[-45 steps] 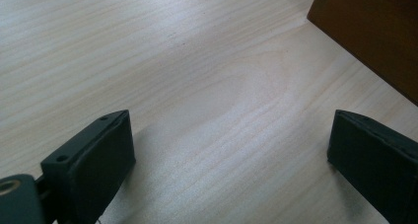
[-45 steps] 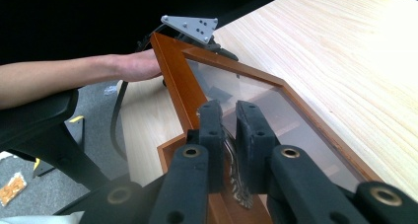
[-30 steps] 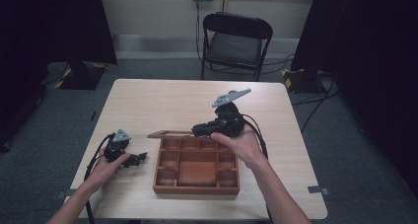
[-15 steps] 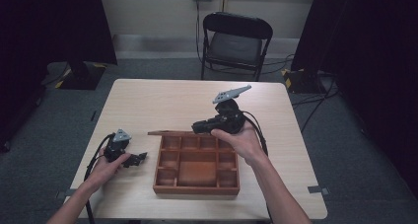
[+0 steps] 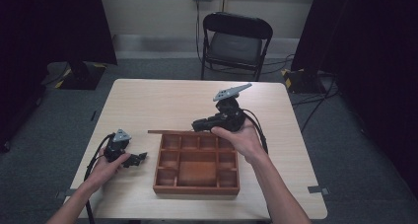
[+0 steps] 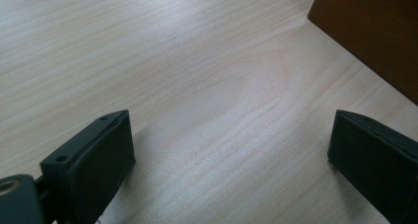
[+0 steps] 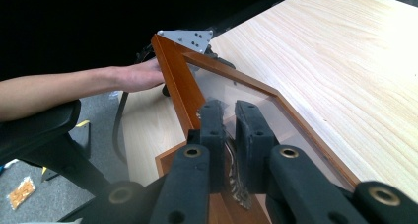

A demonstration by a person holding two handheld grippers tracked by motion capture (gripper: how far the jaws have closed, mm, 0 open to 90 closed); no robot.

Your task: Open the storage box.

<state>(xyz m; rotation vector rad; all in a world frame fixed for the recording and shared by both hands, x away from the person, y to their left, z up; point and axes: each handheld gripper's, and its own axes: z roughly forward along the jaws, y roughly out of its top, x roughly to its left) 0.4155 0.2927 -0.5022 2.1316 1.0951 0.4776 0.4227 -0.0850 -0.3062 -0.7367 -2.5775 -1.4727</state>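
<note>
Two handheld black two-jaw grippers are at work over a pale wood-grain table [image 5: 162,98]. At centre of the high view sits a reddish-brown wooden tray [image 5: 196,163] divided into compartments, several small ones along its far and side edges and a larger one in the middle.

At the tray's upper edge, right of frame centre, the right gripper [image 5: 197,126] is held in the person's right hand [image 5: 240,137], with a grey three-cornered plate standing above it and a black cable trailing toward the right. Its jaws are drawn close together on the edge of a clear-panelled lid with a reddish-brown wooden frame [image 7: 183,83]. In the right gripper view the lid rises from the jaws toward the upper middle of the frame, tilted up off the tray, its transparent pane showing the table through it. In the high view the lid shows as a thin brown strip [image 5: 167,132] running left from the gripper along the tray's upper left corner.

At lower left of the high view, the left gripper [image 5: 140,158] rests low on the table just left of the tray, held by the left hand [image 5: 109,164]. In the left gripper view its jaws stand wide apart with nothing but bare tabletop between them, and the tray's dark side wall [image 6: 374,31] fills the upper right corner.
</note>
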